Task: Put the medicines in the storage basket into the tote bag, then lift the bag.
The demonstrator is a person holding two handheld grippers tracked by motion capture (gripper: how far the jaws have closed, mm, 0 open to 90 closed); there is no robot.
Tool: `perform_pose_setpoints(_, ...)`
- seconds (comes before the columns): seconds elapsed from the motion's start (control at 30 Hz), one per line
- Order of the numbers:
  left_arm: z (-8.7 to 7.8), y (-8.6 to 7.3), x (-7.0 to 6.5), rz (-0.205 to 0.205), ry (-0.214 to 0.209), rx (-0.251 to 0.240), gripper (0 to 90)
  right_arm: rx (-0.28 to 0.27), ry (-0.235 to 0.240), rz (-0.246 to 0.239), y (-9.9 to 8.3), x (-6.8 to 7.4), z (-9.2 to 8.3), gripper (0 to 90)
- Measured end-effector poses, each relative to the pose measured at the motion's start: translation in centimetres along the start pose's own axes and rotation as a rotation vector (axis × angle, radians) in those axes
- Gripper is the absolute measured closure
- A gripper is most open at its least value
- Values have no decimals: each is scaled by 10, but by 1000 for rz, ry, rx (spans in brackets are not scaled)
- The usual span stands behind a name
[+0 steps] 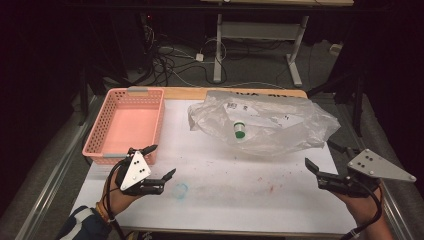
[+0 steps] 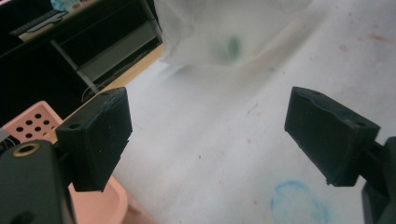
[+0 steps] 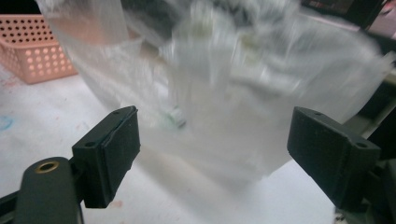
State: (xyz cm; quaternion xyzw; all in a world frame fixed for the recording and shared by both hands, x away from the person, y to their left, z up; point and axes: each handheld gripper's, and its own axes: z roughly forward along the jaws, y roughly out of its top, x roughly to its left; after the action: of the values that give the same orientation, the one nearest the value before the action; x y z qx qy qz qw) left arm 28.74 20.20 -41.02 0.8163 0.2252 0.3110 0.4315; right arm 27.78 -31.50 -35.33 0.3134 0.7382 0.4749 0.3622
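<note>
Plastic bag (image 1: pixel 260 125) lay crumpled at the desk's (image 1: pixel 225 190) far side, untouched.
Your left claw (image 1: pixel 161 161) hovered beside the pink basket (image 1: pixel 125 125), your right claw (image 1: pixel 320 159) near the bag's right edge; both gaped wide, empty, pointing forward.

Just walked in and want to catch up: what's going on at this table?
A person sits at a white table with a gripper in each hand. The left gripper and the right gripper are both open and empty, apart from everything. A crumpled clear plastic bag lies toward the back of the table, with a small bottle with a green cap inside. The right gripper points at the bag. A pink basket stands empty at the left.
</note>
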Motion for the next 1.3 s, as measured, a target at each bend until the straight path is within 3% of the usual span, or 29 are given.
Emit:
perform_pose_setpoints(0.17, -3, -15, -4, 2, -3, 33, 144, 44, 21, 5, -20, 7, 8, 168)
perform_pose_setpoints(0.23, -5, -21, -4, -17, -6, 37, 144, 53, 31, 24, -27, 9, 11, 168)
perform_pose_setpoints(0.37, -6, -34, -7, -18, -16, 56, 144, 76, 58, 13, -42, 16, 20, 165)
perform_pose_setpoints(0.5, -3, -45, -7, -9, -19, 103, 145, 71, 86, 13, -59, 21, 28, 167)
perform_pose_setpoints(0.57, -3, -49, -7, -34, -35, 104, 145, 72, 111, 21, -68, 24, 32, 171)
perform_pose_setpoints(0.67, 2, -56, -8, -2, -27, 154, 145, 105, 129, 10, -82, 27, 39, 173)
perform_pose_setpoints(0.8, 5, -61, -5, -25, -34, 165, 146, 104, 150, 30, -87, 28, 44, 179)
perform_pose_setpoints(0.93, 4, -60, -5, -27, -32, 153, 146, 122, 153, -13, -87, 34, 46, 174)
perform_pose_setpoints(1.3, 4, -58, -4, -32, -35, 146, 146, 135, 142, -29, -87, 36, 48, 173)
